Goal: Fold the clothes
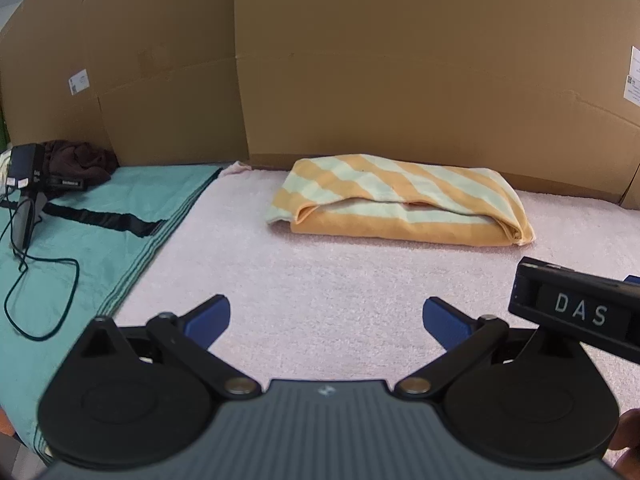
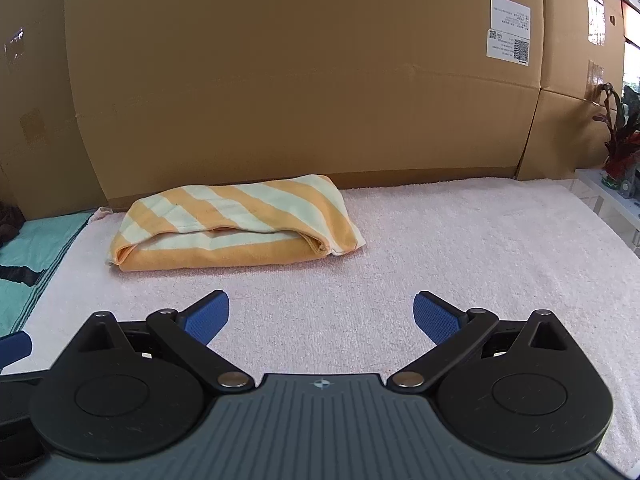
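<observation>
An orange and pale green striped cloth (image 1: 400, 200) (image 2: 236, 222) lies folded into a flat bundle at the back of the pink towel-covered surface (image 1: 320, 280) (image 2: 460, 248), close to the cardboard wall. My left gripper (image 1: 326, 320) is open, held well short of the cloth with nothing between its blue fingertips. My right gripper (image 2: 321, 314) is open too, also empty and in front of the cloth. The right gripper's black body marked DAS (image 1: 580, 312) shows at the right edge of the left wrist view.
Cardboard panels (image 1: 400, 60) (image 2: 300, 72) wall off the back. A teal cloth (image 1: 80, 248) covers the left side, with a black device and cable (image 1: 28, 200) and a dark brown garment (image 1: 80, 160) on it. A plant (image 2: 620, 132) stands on a white shelf at far right.
</observation>
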Motion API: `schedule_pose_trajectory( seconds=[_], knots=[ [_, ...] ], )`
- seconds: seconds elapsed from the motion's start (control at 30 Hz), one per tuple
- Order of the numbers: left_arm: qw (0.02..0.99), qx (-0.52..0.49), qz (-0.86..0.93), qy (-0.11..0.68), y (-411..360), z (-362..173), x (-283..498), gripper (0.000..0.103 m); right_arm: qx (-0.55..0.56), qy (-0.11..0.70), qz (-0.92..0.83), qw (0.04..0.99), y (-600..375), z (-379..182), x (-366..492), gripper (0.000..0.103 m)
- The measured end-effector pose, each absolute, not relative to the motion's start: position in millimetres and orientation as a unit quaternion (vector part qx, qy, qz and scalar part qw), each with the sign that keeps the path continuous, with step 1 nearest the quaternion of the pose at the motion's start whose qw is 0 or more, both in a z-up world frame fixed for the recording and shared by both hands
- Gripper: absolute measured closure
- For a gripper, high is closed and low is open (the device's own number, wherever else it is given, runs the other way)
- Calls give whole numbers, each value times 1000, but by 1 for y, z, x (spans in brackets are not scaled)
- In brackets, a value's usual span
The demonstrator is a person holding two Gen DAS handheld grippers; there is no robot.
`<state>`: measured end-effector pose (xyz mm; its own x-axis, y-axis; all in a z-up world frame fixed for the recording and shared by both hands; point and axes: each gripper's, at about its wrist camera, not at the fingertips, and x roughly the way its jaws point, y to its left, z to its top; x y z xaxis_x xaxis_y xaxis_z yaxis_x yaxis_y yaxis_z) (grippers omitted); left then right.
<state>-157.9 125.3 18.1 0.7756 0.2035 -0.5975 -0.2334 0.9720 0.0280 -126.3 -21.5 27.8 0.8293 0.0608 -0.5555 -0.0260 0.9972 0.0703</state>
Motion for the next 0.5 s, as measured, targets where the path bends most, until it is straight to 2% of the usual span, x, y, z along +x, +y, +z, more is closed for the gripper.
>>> schedule_pose_trajectory(
  seconds=[0.5],
  knots=[
    [944,-20,105,313,128,13,-151,1,28,296,29,954,-19,26,-122,2]
  ],
)
